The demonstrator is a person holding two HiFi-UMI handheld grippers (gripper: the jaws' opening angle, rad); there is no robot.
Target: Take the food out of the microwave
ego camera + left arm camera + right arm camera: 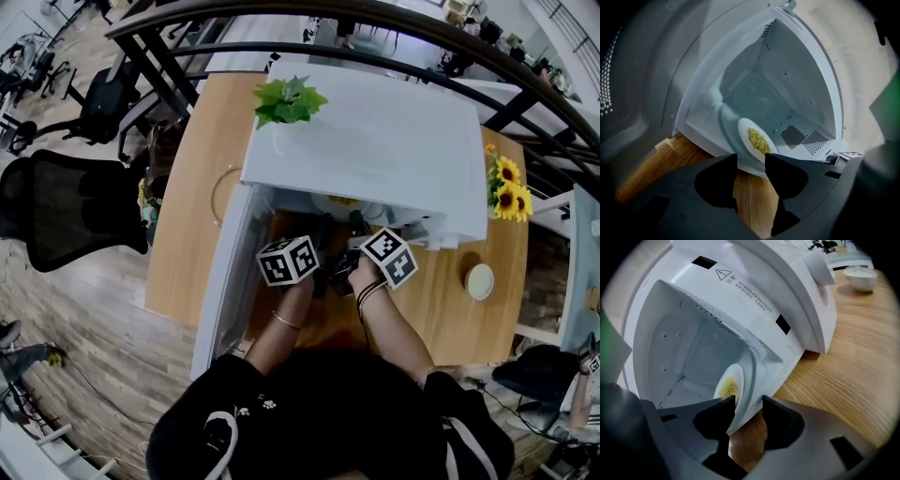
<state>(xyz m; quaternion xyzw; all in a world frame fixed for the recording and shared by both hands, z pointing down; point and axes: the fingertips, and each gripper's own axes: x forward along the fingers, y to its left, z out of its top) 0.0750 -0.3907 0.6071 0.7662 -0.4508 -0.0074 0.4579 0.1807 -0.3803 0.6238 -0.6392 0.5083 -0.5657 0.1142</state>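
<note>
The white plate of yellow food lies on the glass turntable inside the open microwave. The microwave stands mid-tabletop, its door swung toward the left edge. Both claws hover just before the cavity. The left claw is parted and empty, and the right claw is likewise parted, gripping nothing. A small bowl and sunflowers stand near the right edge.

Head view steeply down over microwave, gripper views close — sharing its plate.
</note>
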